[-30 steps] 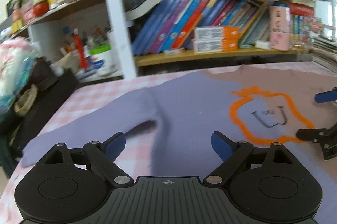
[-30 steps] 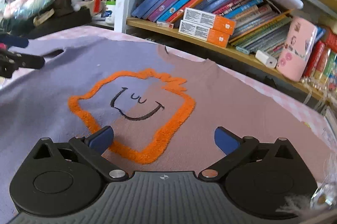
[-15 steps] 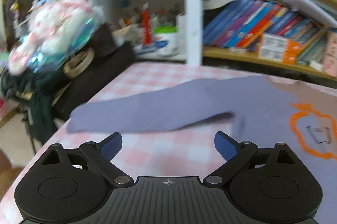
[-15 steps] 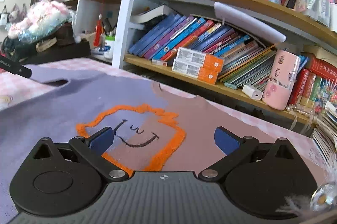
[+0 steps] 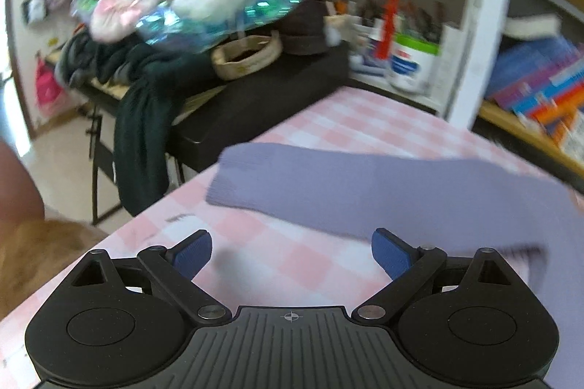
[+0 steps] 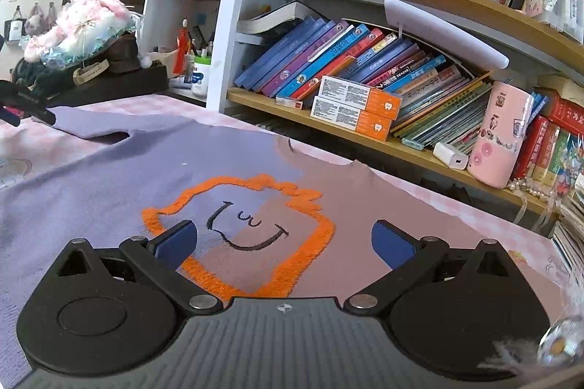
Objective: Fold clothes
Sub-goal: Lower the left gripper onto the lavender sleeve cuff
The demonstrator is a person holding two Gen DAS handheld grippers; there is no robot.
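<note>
The left gripper [image 5: 291, 256] hangs spread wide and empty above the pink-checked tabletop [image 5: 277, 250], near the sweater's purple sleeve [image 5: 328, 184]. The sweater [image 6: 109, 184] lies flat; over its orange face print [image 6: 241, 224] the right gripper [image 6: 284, 244] gapes empty.

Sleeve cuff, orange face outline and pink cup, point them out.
sleeve cuff [image 5: 233, 177], left wrist view, ribbed end.
orange face outline [image 6: 310, 254], right wrist view, right edge.
pink cup [image 6: 502, 137], right wrist view, side wall.

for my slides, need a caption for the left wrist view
Open left gripper hovering over the pink checked tablecloth, facing the sweater's purple sleeve.
</note>
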